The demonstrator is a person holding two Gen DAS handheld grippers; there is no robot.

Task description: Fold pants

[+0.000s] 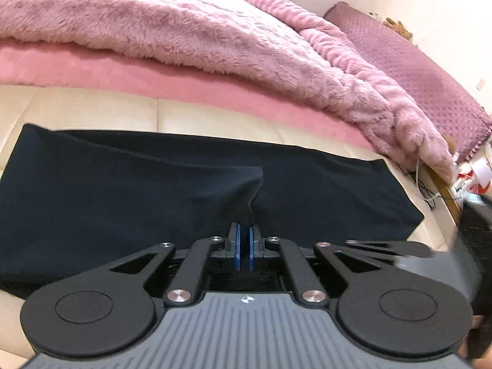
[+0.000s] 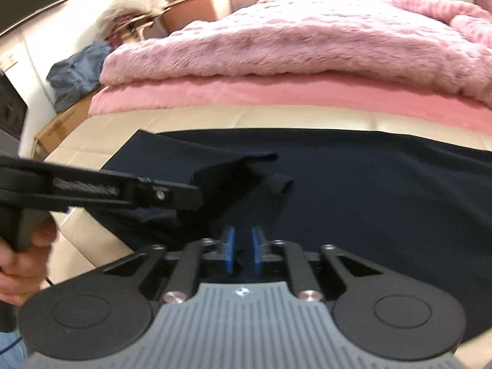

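Dark navy pants (image 1: 123, 200) lie spread flat on a cream padded surface (image 1: 92, 110). My left gripper (image 1: 245, 230) is shut on a pinch of the cloth near the pants' near edge, and a ridge of fabric rises from its blue pads. The right wrist view shows that gripper (image 2: 196, 198) coming in from the left with a raised flap of the pants (image 2: 369, 200) in its tips. My right gripper (image 2: 243, 236) sits low on the pants' near edge, blue pads close together with dark cloth filling the narrow gap. It shows blurred at the right (image 1: 353, 243).
A fluffy pink blanket (image 1: 184, 30) and a pink sheet (image 1: 123, 73) lie heaped just behind the pants. A purple quilted cushion (image 1: 415, 70) is at the far right. Left of the surface are a cardboard box (image 2: 58, 126) and blue clothes (image 2: 77, 70). A hand (image 2: 24, 264) holds the left gripper's handle.
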